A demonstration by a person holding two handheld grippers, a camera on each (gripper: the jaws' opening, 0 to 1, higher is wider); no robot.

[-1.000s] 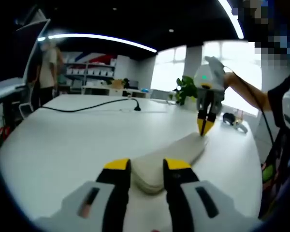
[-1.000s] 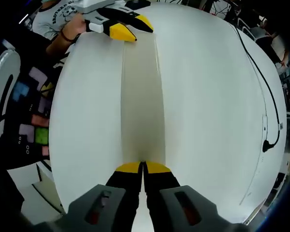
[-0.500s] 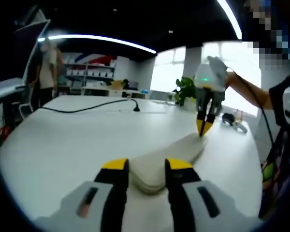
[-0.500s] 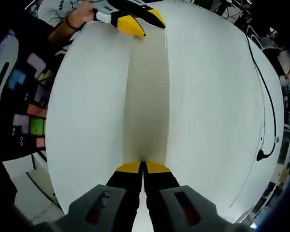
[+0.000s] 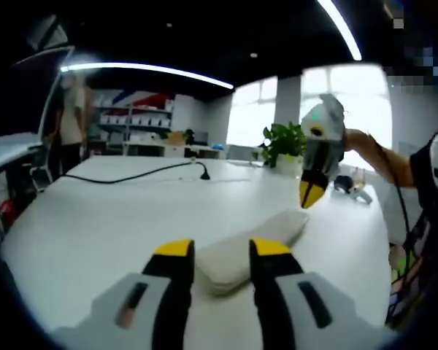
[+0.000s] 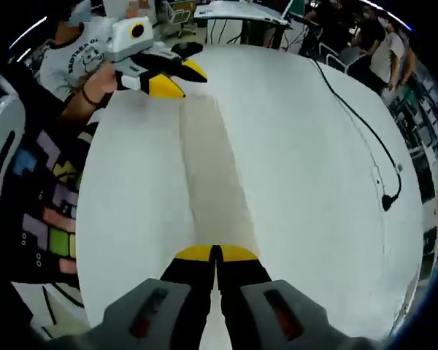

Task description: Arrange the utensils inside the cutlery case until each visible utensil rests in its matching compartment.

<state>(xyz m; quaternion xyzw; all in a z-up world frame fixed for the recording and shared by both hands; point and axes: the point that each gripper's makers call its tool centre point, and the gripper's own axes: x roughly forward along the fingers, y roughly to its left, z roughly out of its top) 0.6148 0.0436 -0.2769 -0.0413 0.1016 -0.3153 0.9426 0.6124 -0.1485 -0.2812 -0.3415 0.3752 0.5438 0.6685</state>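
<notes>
A long beige cutlery case (image 5: 259, 240) lies closed on the white table (image 5: 95, 219); no utensils are visible. My left gripper (image 5: 223, 251) is open, its yellow-tipped jaws standing either side of the case's near end. My right gripper (image 5: 312, 195) hangs shut, a little above the case's far end. In the right gripper view the case (image 6: 212, 182) runs away from my shut right gripper (image 6: 215, 253) toward the left gripper (image 6: 179, 78), held by a hand. Whether anything is pinched between the right jaws is hidden.
A black cable (image 5: 131, 173) with a plug crosses the far table, and shows again as the cable (image 6: 358, 124) at the right. A potted plant (image 5: 281, 138) and a small device (image 5: 350, 186) sit at the back. A person (image 5: 73, 117) stands far left. Table edge (image 6: 95, 240) lies near.
The right gripper has risen off the case's far end and now hangs above it, still shut. The left gripper stays open around the near end. Both views have shifted.
</notes>
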